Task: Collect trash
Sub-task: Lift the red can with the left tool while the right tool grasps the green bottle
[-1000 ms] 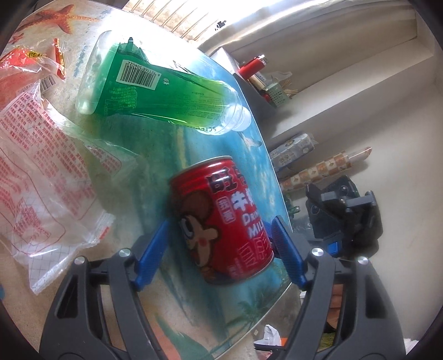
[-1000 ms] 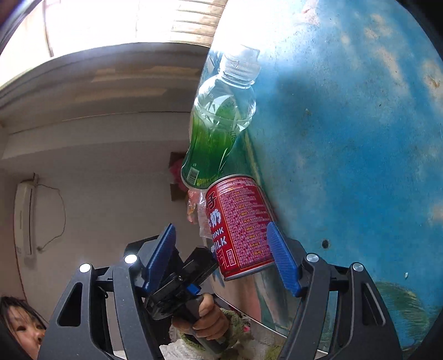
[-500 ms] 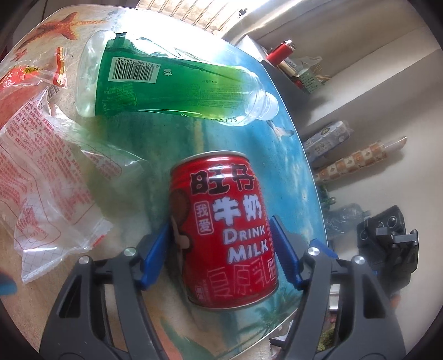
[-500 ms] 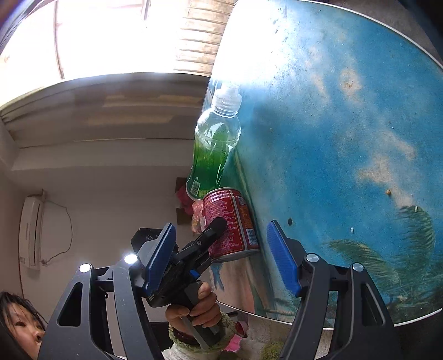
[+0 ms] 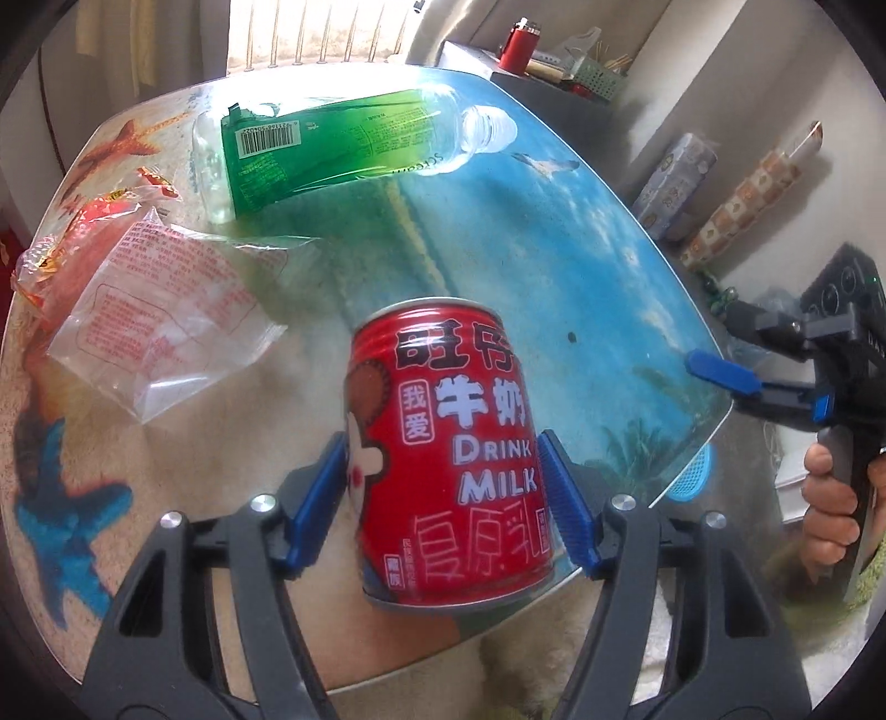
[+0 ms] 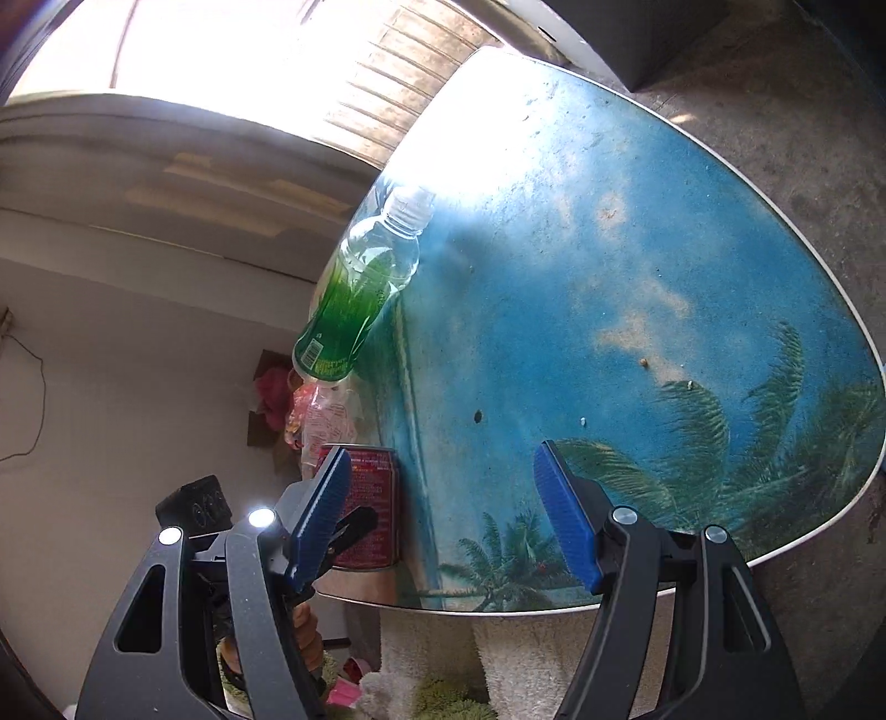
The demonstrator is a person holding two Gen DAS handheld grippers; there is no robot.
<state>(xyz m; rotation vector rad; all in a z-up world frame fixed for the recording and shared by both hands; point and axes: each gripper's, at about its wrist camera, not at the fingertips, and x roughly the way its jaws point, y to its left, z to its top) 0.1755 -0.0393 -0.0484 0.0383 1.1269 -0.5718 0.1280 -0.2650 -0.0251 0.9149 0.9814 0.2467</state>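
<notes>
A red milk can [image 5: 448,471] stands upright between the blue pads of my left gripper [image 5: 443,487], which touch both its sides near the front edge of the beach-print glass table [image 5: 554,249]. Behind it lie a green-labelled plastic bottle [image 5: 343,149] on its side and a clear printed wrapper [image 5: 166,321] beside a red one [image 5: 94,221]. From the right wrist view, the can [image 6: 376,498] and bottle [image 6: 354,310] sit at the left. My right gripper [image 6: 443,498] stands open over bare table [image 6: 609,277], nothing between its fingers; one blue pad [image 5: 720,375] shows by the table's right edge.
A person's hand [image 5: 830,509] holds the right gripper's handle off the table's right side. Rolls of patterned paper [image 5: 742,210] and a box [image 5: 675,177] lean on the wall. A dark shelf with a red bottle [image 5: 520,50] stands behind the table. A shaggy rug [image 6: 526,653] lies below.
The can went from tilted to upright between the left pads as that gripper swung round. The right gripper drew back from the can and bottle to the table's near edge, still open.
</notes>
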